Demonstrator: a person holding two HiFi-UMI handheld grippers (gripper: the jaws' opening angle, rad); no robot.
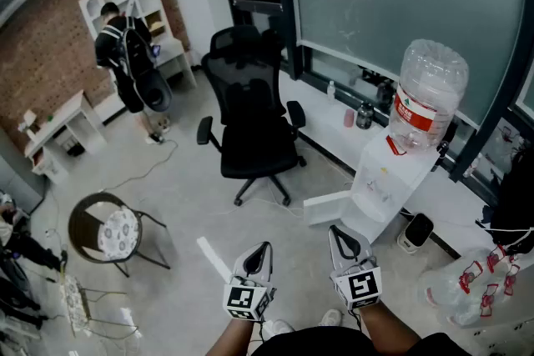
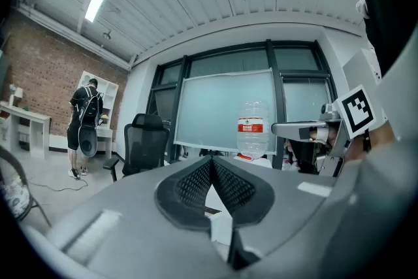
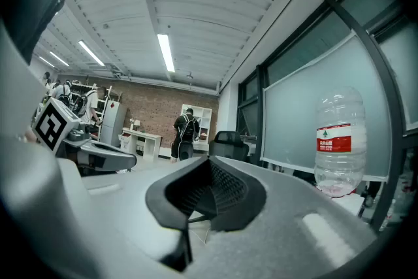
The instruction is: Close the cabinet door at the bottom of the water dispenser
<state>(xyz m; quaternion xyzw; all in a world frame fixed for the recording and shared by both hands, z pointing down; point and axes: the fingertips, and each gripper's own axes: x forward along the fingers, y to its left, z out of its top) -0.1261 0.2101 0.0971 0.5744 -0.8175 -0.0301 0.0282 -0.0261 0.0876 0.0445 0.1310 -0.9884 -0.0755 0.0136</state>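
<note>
Door at the foot of the dispenser stands open, swung out to the left, just beyond my right tool. Both tools are fully shut and hold nothing; the left tool is beside the right. I would press the right tool's closed tip on the door's outer face near its free edge and push steadily until flush. A chair stands farther off to the left, apparently clear of the swing.

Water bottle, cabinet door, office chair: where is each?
Water bottle (image 1: 430, 75), head view, clear upper body.
Cabinet door (image 1: 327, 208), head view, middle of the open white panel.
Office chair (image 1: 254, 142), head view, seat cushion.
</note>
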